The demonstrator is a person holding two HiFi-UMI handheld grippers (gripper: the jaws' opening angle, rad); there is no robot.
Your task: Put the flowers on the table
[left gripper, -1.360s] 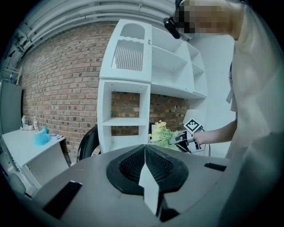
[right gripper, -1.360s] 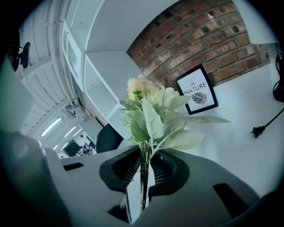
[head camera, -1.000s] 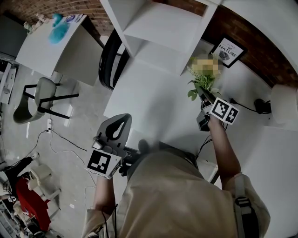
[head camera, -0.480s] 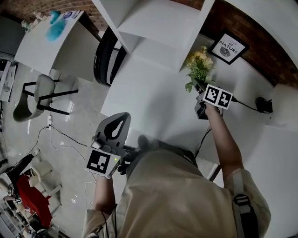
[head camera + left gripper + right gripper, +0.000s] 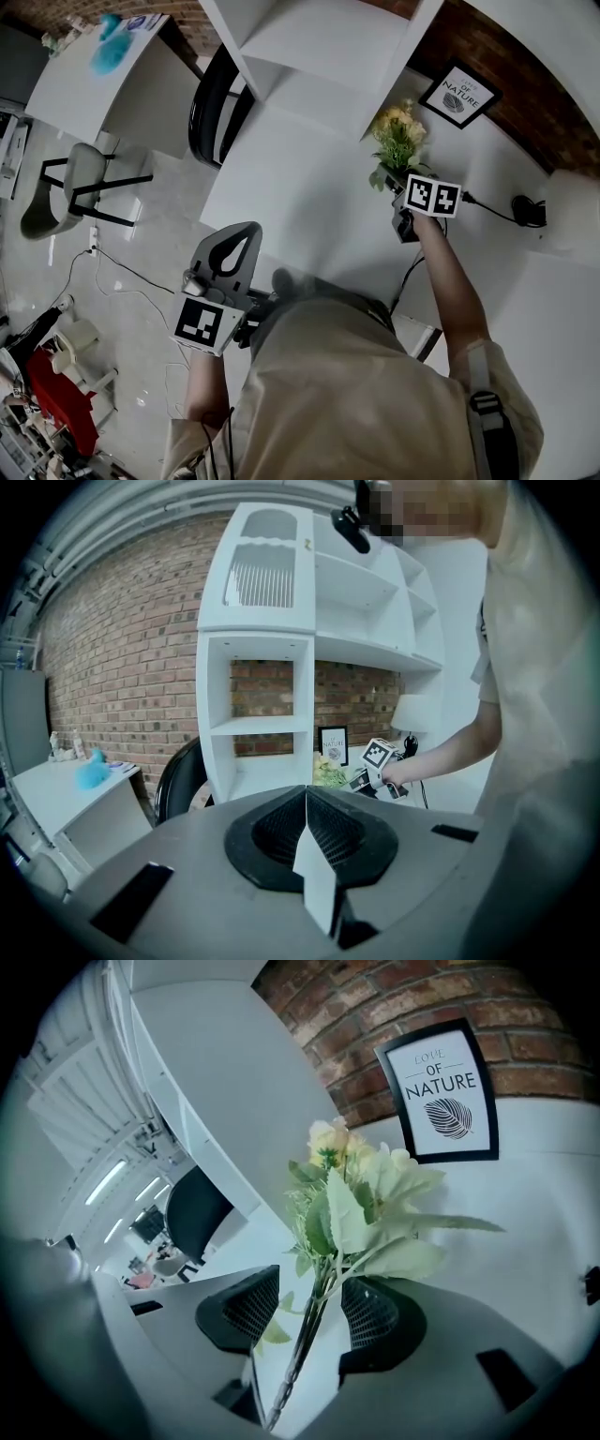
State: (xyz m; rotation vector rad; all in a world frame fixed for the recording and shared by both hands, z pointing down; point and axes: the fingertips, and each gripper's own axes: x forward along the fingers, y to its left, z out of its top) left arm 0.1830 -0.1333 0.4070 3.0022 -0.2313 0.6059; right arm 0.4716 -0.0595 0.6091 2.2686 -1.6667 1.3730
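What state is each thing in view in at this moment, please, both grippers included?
Right gripper: jaws apart, just been opening; stems stand between them, unpressed.
Left gripper: jaws together, nothing between them.
Pale yellow artificial flower bunch with green leaves: not gripped, over the white table.
Black-framed "Of Nature" print: upright against the brick wall.

In the head view the right tool [image 5: 394, 180], its jaws just opened with the stems between them, covers the lower stems of the flowers [image 5: 397, 131]. The person's torso [image 5: 356, 394] hides the counter's [image 5: 300, 187] near edge. The teal thing [image 5: 111, 52] on the far desk [image 5: 94, 94] is too blurred to name.
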